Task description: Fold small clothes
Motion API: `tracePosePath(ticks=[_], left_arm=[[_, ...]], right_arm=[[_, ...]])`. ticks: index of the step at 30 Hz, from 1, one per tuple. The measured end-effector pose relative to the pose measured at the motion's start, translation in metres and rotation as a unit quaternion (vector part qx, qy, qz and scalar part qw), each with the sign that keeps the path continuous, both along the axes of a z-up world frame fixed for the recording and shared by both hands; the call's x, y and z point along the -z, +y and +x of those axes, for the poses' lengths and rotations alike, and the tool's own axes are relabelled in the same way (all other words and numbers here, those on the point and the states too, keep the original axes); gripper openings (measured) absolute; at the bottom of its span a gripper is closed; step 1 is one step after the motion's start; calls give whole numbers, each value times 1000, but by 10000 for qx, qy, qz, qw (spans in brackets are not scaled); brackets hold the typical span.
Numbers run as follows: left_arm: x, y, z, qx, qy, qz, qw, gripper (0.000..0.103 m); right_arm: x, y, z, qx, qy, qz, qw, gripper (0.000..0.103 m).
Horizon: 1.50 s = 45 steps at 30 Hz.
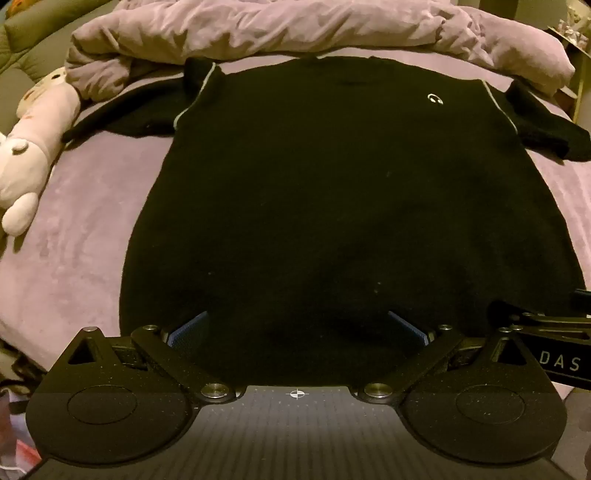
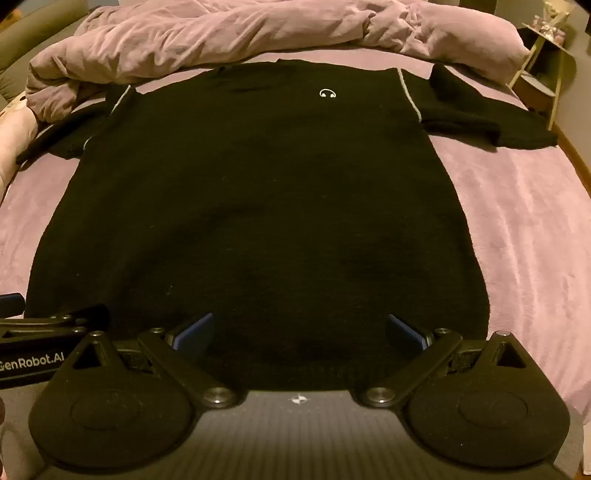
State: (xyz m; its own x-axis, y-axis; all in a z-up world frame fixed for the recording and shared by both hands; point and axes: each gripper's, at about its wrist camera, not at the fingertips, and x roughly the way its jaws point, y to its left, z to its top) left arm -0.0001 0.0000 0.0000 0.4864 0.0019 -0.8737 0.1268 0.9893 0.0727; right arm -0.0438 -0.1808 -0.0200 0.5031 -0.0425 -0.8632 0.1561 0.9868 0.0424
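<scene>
A black short-sleeved top (image 1: 332,192) with a small white logo lies flat, front up, on a mauve bed sheet (image 1: 74,240), sleeves spread, collar far from me. It also shows in the right wrist view (image 2: 266,206). My left gripper (image 1: 297,325) is open over the hem near its left part, its blue pads (image 1: 188,328) wide apart with nothing between them. My right gripper (image 2: 299,326) is open over the hem near its right part, its blue pads (image 2: 195,330) apart and empty. Each gripper's body shows at the edge of the other's view.
A bunched mauve duvet (image 1: 295,29) lies along the far side of the bed behind the collar. A pale plush toy (image 1: 33,147) lies at the left edge. A small stand (image 2: 546,59) is at the far right off the bed.
</scene>
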Motion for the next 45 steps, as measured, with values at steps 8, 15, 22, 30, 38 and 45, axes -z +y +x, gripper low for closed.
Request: tracePosePath(ticks=[8,15,22,30,38,45], left_arm=[[-1,-1,0,2,58,-34,10000,103],[-2,-3,2,-5,63,-44,10000,103],[-2,-3,1,6,66,-38,10000,103],[-1,-4,0,15,58,-31,10000,103],[-1,-5,0,11,58,-36,10000,103],[-1,-8,-1,16,45,-46,10000,103]], right_arm=[[1,-2,-1,4,-14,4,10000,99],[0,-2,-1,2,-19,-11,10000,99],[0,-3,-1,11,-20,-10,10000,99],[0,-2,-1,7,-24,-14,10000,99],[-1,-6,-3,7,-37,-16,10000,99],[-2,-6,-3,9,-45,-22,10000,99]])
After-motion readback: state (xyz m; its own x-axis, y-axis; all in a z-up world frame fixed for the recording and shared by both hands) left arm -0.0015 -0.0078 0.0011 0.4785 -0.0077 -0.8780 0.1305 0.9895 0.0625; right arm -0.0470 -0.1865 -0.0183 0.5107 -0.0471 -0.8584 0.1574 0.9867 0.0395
